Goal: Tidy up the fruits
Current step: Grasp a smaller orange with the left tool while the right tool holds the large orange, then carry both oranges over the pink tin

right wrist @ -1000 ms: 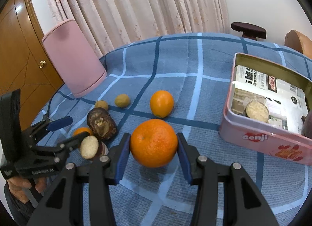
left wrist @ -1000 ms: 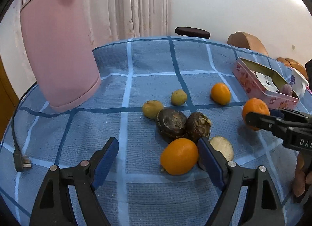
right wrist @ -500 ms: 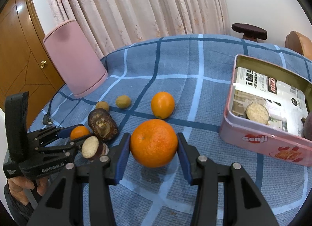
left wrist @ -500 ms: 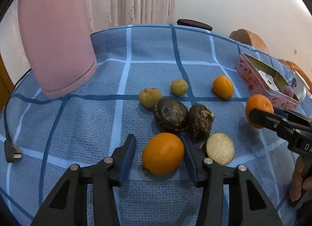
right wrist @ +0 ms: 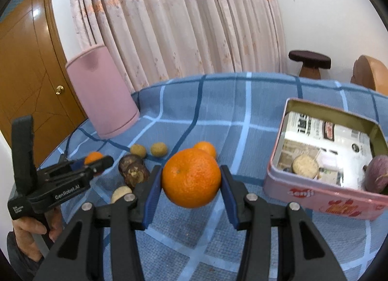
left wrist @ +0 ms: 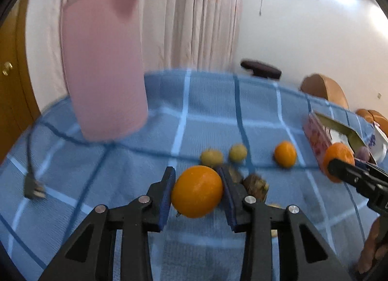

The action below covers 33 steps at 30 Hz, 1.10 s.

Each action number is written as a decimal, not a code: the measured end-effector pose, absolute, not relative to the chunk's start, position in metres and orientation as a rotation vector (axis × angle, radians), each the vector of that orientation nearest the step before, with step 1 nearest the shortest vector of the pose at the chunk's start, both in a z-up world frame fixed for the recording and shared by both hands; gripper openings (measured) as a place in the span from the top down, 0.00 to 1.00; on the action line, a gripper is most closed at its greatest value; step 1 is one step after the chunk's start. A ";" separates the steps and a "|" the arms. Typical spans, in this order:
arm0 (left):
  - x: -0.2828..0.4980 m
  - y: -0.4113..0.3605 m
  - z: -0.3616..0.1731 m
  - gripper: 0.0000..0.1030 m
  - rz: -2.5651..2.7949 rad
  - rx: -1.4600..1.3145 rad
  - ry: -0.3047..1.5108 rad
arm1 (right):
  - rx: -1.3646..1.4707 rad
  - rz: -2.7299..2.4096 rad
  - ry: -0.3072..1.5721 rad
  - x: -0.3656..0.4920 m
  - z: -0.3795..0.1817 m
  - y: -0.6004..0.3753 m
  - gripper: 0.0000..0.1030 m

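Several fruits dot blue checked tablecloth (right wrist: 242, 120) before curtains (right wrist: 184, 21).

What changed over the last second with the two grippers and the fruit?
The left gripper closed on the smooth orange and lifted it off the blue cloth. The right gripper raised its textured orange toward the pink tin. The small orange, yellow-green fruits and dark fruits stayed put.
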<state>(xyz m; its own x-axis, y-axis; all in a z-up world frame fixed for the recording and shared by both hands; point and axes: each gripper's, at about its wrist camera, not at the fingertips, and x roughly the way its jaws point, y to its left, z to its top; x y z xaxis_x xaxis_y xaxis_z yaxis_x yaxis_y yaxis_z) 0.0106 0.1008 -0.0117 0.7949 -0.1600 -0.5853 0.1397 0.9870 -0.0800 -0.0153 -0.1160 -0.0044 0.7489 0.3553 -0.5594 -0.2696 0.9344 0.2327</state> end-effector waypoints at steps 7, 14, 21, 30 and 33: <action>0.004 0.078 0.004 0.63 -0.166 -0.099 0.522 | 0.151 0.341 0.569 -0.022 0.008 -0.126 0.52; 0.004 0.028 0.006 0.63 -0.203 -0.031 0.514 | 0.115 0.277 0.527 -0.027 0.014 -0.143 0.52; 0.007 -0.004 0.008 0.63 -0.232 -0.023 0.507 | 0.137 0.207 0.521 -0.027 0.015 -0.181 0.52; 0.010 -0.040 0.012 0.63 -0.246 -0.011 0.502 | 0.131 0.135 0.504 -0.030 0.018 -0.219 0.52; 0.011 -0.053 0.014 0.63 -0.239 0.007 0.498 | 0.137 0.114 0.507 -0.028 0.017 -0.231 0.52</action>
<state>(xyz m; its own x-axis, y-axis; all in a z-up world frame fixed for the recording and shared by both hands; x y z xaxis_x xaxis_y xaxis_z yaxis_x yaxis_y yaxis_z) 0.0113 -0.0529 0.0140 0.8515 -0.2251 -0.4735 0.2284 0.9722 -0.0514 -0.0281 -0.2311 0.0170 0.8680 0.1423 -0.4757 -0.0747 0.9846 0.1583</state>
